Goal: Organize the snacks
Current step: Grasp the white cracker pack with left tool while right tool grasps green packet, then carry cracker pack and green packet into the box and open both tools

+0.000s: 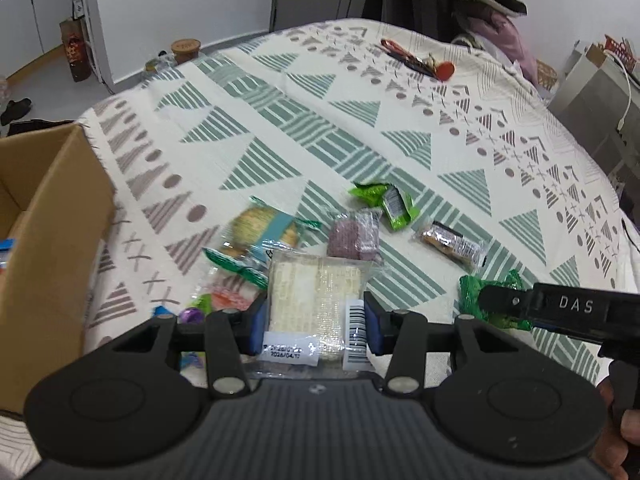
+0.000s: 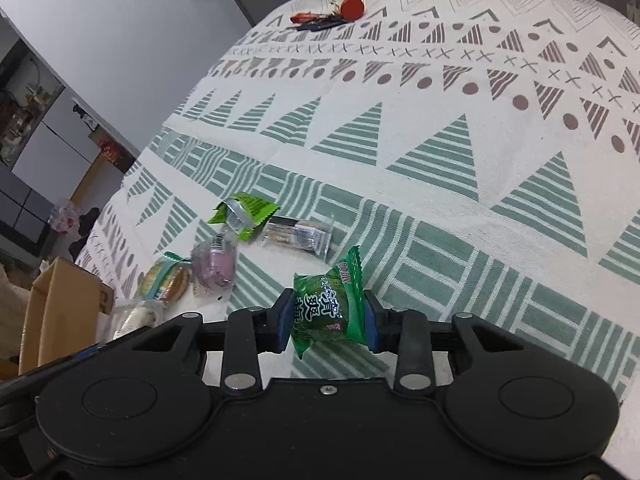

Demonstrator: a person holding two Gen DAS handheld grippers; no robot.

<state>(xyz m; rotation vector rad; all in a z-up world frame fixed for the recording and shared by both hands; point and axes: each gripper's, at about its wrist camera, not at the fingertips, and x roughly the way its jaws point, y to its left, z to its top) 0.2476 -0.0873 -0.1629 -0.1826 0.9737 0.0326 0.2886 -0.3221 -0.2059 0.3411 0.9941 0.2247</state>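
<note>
In the left wrist view, the left gripper [image 1: 314, 320] sits at the lower middle of the frame, its blue pads pressed against both sides of a clear-wrapped pale cracker pack [image 1: 316, 292] with a barcode label and a date sticker. To the lower right of that frame, the right gripper [image 1: 496, 306] comes in from the right edge, clamped on a dark green candy packet [image 1: 470, 294].

The right wrist view shows this more plainly: the right gripper [image 2: 327, 320] holds the green candy packet [image 2: 328, 306] squeezed between its blue pads, the wrapper standing upright with white printed characters facing the camera.

The other snacks lie on the patterned cloth [image 1: 360, 128] covering the tabletop, in the middle of the left wrist frame: a round biscuit pack with a teal band [image 1: 262, 226], a purple wrapped cake [image 1: 354, 236] just right of it, a bright green crumpled wrapper [image 1: 384, 202] above that, and a clear-wrapped brown bar [image 1: 452, 244] further right. Small colourful sweets [image 1: 224, 298] lie just left of the cracker pack.

A cardboard box [image 1: 52, 216] stands open at the left edge of the left wrist frame, beside the cloth. A red-and-black bunch of small items [image 1: 420, 60] rests near the upper right of the cloth, well apart from the snacks.
</note>
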